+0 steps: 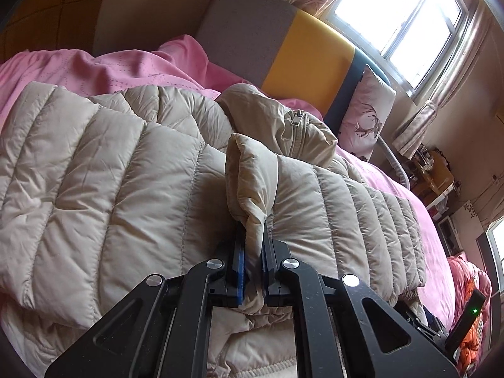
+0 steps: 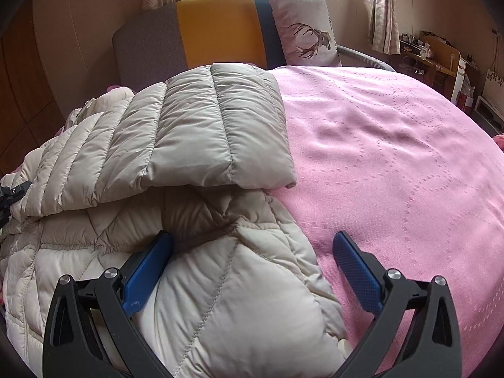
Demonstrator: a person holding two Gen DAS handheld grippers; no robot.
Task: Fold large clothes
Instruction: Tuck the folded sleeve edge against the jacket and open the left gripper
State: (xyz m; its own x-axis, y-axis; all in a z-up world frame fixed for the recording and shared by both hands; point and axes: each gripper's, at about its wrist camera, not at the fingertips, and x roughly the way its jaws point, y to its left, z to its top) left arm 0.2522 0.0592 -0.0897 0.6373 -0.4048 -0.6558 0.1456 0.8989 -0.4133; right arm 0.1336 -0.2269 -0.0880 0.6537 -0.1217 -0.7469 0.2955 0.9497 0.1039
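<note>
A puffy beige quilted down jacket [image 2: 201, 132] lies folded on the pink dotted bedspread [image 2: 393, 157], near a deer-print pillow [image 2: 305, 28]. The left gripper [image 1: 253, 236] pinches a jacket fold; the right gripper [image 2: 252, 245] gapes wide, holding nothing.

Daylight from the blown-out window [image 1: 397, 22] lights both sharp views softly, with a shadow under the jacket [image 2: 195, 201] fold and fisheye-bent, dark corners.
</note>
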